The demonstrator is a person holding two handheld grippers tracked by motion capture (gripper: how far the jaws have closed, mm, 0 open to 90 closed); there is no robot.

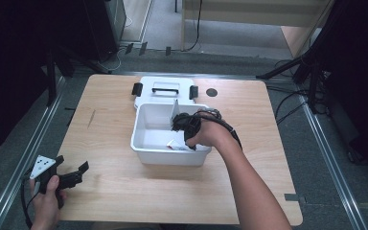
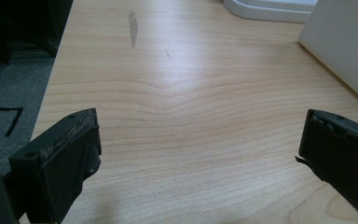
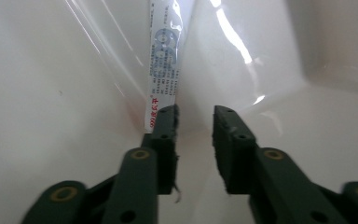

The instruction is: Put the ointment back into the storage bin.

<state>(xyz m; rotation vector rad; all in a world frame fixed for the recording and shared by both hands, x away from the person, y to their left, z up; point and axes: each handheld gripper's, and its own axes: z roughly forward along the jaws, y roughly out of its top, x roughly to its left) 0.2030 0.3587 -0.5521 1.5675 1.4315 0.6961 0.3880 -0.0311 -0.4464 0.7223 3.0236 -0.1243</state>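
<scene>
Down in the white bin (image 1: 146, 154), my right gripper (image 3: 195, 122) has its jaws a narrow gap apart, nothing pinched, the printed packet (image 3: 162, 70) leaning against the wall just beside one tip. The pick is not yet made. My right forearm reaches in over the near rim; my left gripper (image 2: 200, 140) rests wide open on the table (image 2: 177, 102).

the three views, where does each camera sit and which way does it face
High view: above the person's side, looking forward and down on the table; both forearms, left claw, right claw in the white bin.
Left gripper view: on the left claw, facing bare tabletop; jaws wide apart.
Right gripper view: on the right claw, inside the bin, facing a printed packet.
Shared: high and left gripper views both show the bin.
</scene>
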